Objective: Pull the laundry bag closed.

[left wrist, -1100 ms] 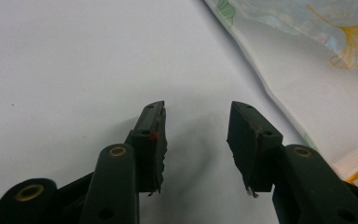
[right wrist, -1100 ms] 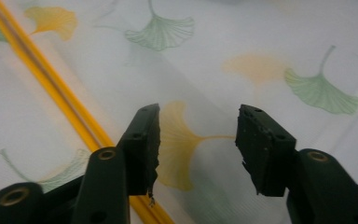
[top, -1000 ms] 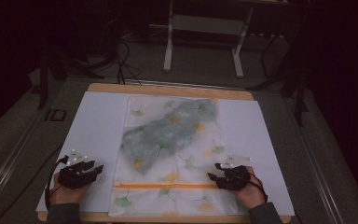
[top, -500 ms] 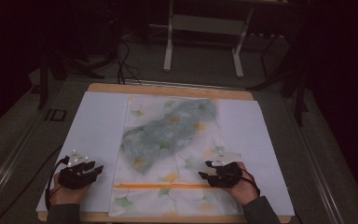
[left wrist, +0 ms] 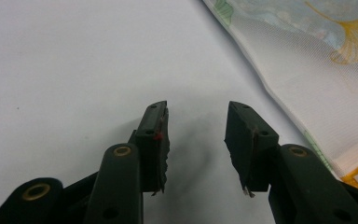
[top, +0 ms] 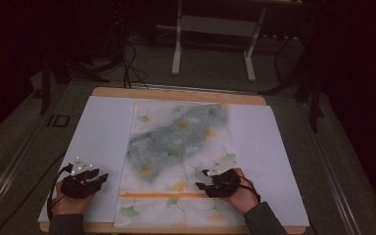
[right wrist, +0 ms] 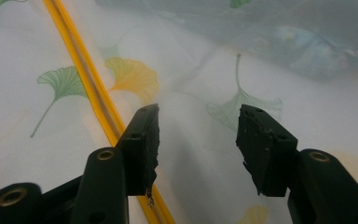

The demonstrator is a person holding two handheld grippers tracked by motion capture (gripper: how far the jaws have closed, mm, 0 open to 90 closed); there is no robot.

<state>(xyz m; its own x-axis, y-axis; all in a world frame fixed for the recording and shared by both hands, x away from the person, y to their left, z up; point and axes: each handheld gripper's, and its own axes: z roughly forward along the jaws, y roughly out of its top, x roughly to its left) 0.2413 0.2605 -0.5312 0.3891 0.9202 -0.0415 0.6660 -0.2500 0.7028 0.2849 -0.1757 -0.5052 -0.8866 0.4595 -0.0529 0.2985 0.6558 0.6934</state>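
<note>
My left tool (top: pixel 96 178) rests released on the white sheet (top: pixel 103 132) covering the desk, just beside the left edge of the sheer mesh laundry bag printed with ginkgo leaves (top: pixel 176 196). The bag lies flat at the desk's middle, its orange zipper (top: pixel 164 195) shut, I judge, near my edge, and a blue-grey crumpled garment (top: pixel 176 139) shows through it. My right tool (top: pixel 204 186) hovers released over the bag, just above the zipper. I'd search the zipper line for the pull, then pinch that alone, not the mesh.
</note>
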